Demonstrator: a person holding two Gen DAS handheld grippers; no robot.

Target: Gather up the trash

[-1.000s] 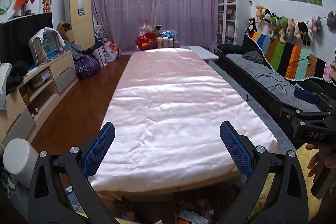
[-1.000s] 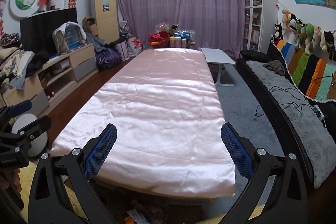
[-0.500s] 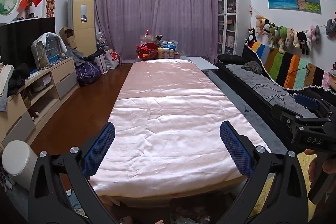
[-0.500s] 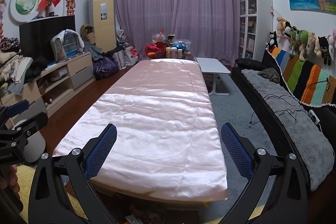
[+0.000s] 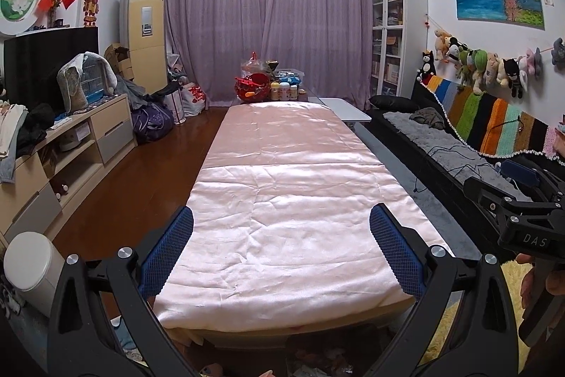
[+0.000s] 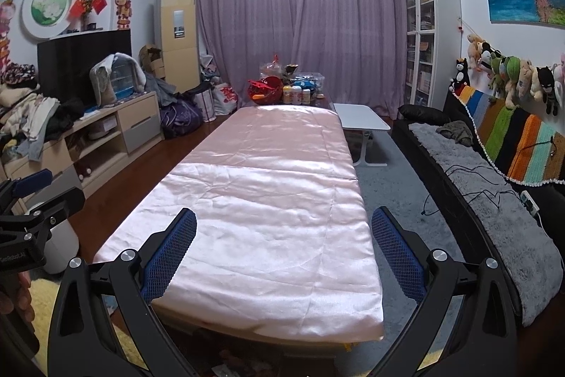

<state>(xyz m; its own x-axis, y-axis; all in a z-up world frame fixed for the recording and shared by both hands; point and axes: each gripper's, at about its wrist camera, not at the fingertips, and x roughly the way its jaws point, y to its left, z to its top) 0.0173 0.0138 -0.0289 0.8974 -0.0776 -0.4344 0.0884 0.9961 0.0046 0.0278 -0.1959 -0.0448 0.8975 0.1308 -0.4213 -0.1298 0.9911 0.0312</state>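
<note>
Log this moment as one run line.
left gripper: open, empty | right gripper: open, empty | pink cloth table: bare | trash: none held

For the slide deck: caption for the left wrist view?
Left gripper open above a pink-sheeted table; right gripper alongside.

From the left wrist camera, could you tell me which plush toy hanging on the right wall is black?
The small black bat-eared plush, hanging near the line's right end; its neighbours are green, tan, pink or white.

"DAS" on right tool (image 5: 529,200); partial "enRobot.AI" on left tool (image 6: 31,200).
</note>
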